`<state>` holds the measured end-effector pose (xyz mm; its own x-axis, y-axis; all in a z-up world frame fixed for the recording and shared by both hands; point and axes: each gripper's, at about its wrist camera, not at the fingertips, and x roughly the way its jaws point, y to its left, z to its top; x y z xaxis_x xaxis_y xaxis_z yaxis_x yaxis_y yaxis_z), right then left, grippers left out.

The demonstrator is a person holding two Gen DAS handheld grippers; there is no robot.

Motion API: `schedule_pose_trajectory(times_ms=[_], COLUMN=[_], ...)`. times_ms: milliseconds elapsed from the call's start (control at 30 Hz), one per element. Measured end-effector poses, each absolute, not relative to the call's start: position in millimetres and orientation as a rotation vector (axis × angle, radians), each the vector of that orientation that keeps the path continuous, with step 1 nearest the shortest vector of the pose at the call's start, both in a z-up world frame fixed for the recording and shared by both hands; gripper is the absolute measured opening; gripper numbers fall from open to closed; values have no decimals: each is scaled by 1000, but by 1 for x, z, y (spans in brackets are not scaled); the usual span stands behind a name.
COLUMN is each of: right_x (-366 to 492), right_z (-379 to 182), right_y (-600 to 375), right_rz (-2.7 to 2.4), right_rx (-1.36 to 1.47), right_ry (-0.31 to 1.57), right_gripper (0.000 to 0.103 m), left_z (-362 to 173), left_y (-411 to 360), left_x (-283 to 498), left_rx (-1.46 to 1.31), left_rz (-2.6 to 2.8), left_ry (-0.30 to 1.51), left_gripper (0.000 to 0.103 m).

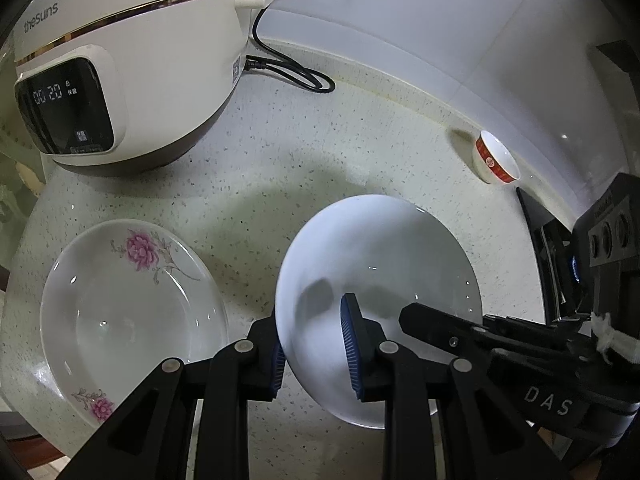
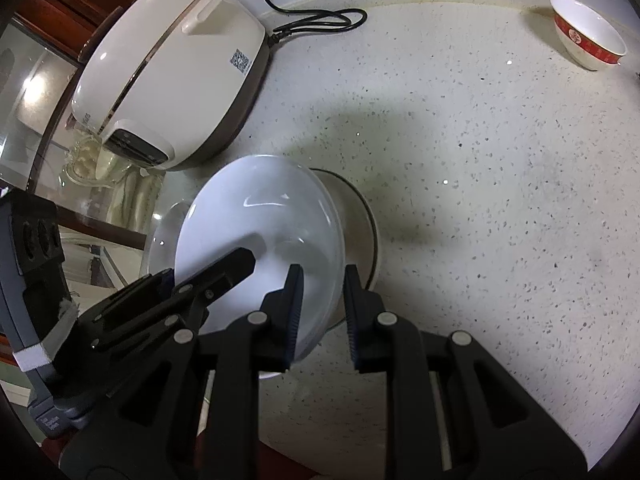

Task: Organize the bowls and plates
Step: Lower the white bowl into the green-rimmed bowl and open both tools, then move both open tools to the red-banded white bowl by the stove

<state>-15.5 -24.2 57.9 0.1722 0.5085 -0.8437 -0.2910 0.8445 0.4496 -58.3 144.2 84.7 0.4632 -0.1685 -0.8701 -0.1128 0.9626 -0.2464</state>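
A plain white bowl (image 1: 376, 256) is held above the speckled counter by both grippers. My left gripper (image 1: 316, 348) straddles its left rim, one blue pad inside and one outside. My right gripper (image 2: 320, 308) straddles the bowl's (image 2: 260, 216) right rim, its jaws a little apart around the wall. A flowered plate (image 1: 128, 296) lies on the counter to the left; in the right wrist view only its edge (image 2: 160, 236) shows under the bowl. A small red-banded bowl (image 1: 496, 158) stands at the back right and also shows in the right wrist view (image 2: 588, 32).
A cream rice cooker (image 1: 120, 64) with a lit display stands at the back left, its black cable (image 1: 296, 72) looped on the counter (image 2: 480, 160). A tiled wall (image 1: 400, 12) runs behind. A glass-fronted cabinet (image 2: 36, 128) lies beyond the counter's left edge.
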Motion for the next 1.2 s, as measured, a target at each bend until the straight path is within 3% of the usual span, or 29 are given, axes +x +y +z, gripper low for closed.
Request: schedule_pose_trajectory(times_ms=[400, 533, 767, 1033, 1200], right_x=[-21, -24, -25, -17, -15], right_z=[65, 73, 86, 82, 79], right_y=[-14, -11, -16, -28, -32], right_rz=[557, 553, 526, 486, 473], right_rx=[59, 11, -1, 58, 91], right_ry=[1230, 1185, 1105, 1108, 1115], right_gripper=[27, 47, 56, 62, 66], left_z=[84, 81, 87, 87, 88], left_y=[143, 150, 154, 161, 161], left_x=[-55, -54, -54, -54, -52], left_rx=[-247, -271, -294, -345, -352], left_rz=[-15, 0, -5, -4, -7], left_ry=[1090, 1098, 1076, 1066, 1059], left_gripper=[25, 26, 30, 57, 60])
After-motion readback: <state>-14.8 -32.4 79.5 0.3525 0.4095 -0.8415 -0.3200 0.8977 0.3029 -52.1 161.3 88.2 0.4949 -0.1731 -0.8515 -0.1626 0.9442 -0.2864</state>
